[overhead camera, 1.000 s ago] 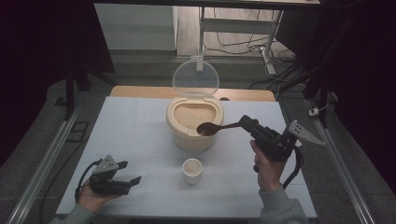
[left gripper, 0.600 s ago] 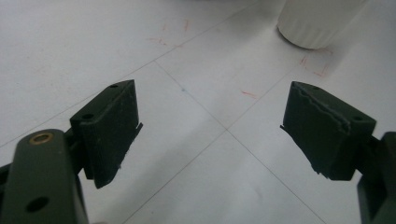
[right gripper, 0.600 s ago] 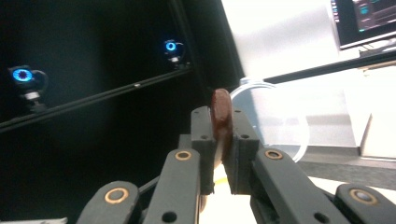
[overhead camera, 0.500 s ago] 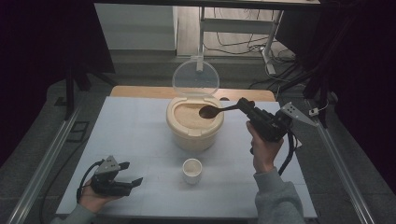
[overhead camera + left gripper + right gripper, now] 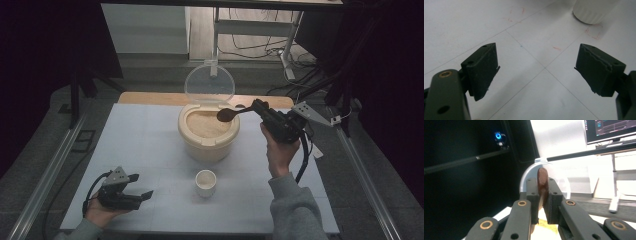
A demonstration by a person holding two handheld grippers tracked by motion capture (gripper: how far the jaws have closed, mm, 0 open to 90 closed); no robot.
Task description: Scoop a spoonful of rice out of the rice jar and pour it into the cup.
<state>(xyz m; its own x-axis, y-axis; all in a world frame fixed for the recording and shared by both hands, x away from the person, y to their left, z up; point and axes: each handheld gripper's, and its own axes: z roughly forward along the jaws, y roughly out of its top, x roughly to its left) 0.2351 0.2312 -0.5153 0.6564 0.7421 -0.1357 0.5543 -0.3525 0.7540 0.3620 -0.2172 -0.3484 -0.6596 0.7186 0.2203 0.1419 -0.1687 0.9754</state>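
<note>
**Spoon over the rice tub, cup waiting below**

Nearest, at seven o'clock on the counter [image 5: 150, 135], the left hand-held gripper [image 5: 135, 197] rests with its jaws spread and nothing between them. Just past it, near six o'clock, stands the small white cup [image 5: 205, 182], well apart from both hands. Beyond that, at centre, the tub [image 5: 208, 131] sits with its clear lid [image 5: 209, 84] tipped upright at twelve o'clock. The right hand-held gripper [image 5: 257, 107], clenched on the spoon [image 5: 227, 114], holds the bowl of it above the tub's two o'clock rim. Whether the spoon is loaded I cannot tell. Risks: the thin handle twisting in the pads and spilling, or the spoon clipping the rim or lid.
</note>
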